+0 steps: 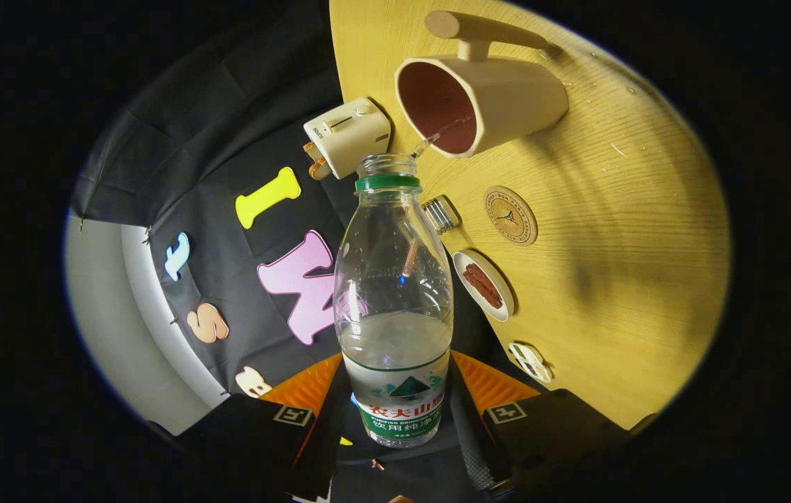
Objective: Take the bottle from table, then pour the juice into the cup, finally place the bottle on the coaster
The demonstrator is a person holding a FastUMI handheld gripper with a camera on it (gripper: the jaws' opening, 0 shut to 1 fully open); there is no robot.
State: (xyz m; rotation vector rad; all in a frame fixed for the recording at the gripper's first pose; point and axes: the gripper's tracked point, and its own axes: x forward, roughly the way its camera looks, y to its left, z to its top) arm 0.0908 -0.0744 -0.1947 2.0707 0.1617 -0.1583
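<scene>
A clear plastic bottle (394,300) with a green neck ring and no cap sits between my two fingers, and my gripper (395,412) is shut on its labelled lower part. The whole view is rolled, so the bottle is tipped toward the cup. A thin stream leaves the bottle's mouth and runs into the beige cup (479,101), which has a dark red inside and a long wooden handle. The cup stands just beyond the bottle's mouth on the wooden table (619,279). A round wooden coaster (511,215) lies on the table, beside the bottle's shoulder and below the cup.
A white toaster (346,136) stands at the table's edge beside the cup. A small ribbed metal object (441,214), a small white dish (483,285) with brown strips, and another small dish (530,362) line that edge. Black cloth hangs behind.
</scene>
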